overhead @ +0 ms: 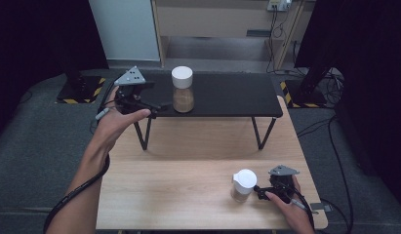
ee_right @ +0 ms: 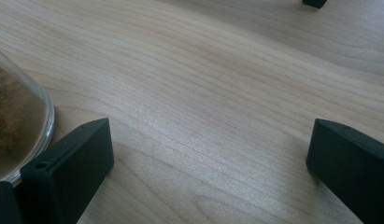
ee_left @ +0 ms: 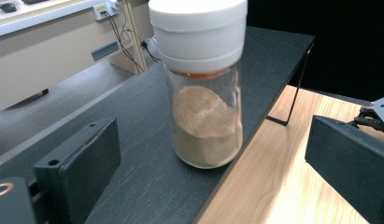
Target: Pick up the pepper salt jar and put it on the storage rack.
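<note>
A glass jar (overhead: 182,90) with a white lid and brown powder stands on the black raised shelf (overhead: 227,92). My left gripper (overhead: 161,105) is just left of it, held by a hand. In the left gripper view the jar (ee_left: 206,121) stands a little ahead of the left gripper (ee_left: 213,179), whose jaws are wide apart and clear of the glass. A second, similar jar (overhead: 244,185) sits on the wooden table (overhead: 188,165) at the front right. My right gripper (overhead: 260,190) is beside it, open; that jar (ee_right: 17,126) lies outside its left jaw, with bare wood between the jaws of the right gripper (ee_right: 208,172).
The shelf rests on thin black legs (overhead: 261,134) over the far half of the table. A shelf foot (ee_right: 315,3) shows ahead of the right gripper. Beyond the table are a wooden cabinet (overhead: 212,19), cables and dark stands on grey floor.
</note>
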Demonstrator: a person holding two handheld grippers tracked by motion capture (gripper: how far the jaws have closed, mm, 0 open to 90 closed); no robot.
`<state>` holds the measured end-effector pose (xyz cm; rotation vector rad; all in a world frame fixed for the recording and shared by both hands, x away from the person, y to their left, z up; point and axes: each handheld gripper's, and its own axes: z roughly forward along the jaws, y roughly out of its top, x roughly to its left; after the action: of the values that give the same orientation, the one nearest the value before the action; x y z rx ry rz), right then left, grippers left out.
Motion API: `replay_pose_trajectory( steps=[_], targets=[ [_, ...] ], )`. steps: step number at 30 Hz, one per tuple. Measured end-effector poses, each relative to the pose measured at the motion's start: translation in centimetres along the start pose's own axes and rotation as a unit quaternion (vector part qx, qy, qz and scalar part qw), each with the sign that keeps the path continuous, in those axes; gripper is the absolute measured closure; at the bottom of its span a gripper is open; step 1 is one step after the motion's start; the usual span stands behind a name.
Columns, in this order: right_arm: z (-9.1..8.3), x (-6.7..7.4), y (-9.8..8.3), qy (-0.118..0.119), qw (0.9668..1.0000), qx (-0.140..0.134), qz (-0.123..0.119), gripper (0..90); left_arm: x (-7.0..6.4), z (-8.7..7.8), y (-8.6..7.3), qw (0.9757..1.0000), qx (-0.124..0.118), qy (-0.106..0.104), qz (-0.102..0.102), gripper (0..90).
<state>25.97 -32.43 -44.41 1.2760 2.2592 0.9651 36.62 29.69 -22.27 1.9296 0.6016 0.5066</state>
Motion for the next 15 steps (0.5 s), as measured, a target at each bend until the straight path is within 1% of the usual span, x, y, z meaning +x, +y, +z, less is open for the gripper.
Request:
replay_pose_trajectory(
  steps=[4,8,12,15],
  targets=[
    [0.0,0.0,0.0,0.0,1.0,0.001,0.0,1.4,-1.1,-0.1,-1.0,1.0,-0.001,0.007,-0.005,2.3],
    [0.0,0.0,0.0,0.0,1.0,0.001,-0.001,1.4,-2.5,-0.3,-2.3,0.9998,0.0,0.019,-0.004,2.0],
    [0.0,0.0,0.0,0.0,1.0,0.001,-0.001,1.4,-3.6,-0.6,-3.7,0.9997,-0.004,0.022,-0.007,1.8],
    [0.0,0.0,0.0,0.0,1.0,0.0,-0.001,1.4,-4.5,-0.7,-4.6,0.9998,0.001,0.022,-0.005,1.6]
  ],
)
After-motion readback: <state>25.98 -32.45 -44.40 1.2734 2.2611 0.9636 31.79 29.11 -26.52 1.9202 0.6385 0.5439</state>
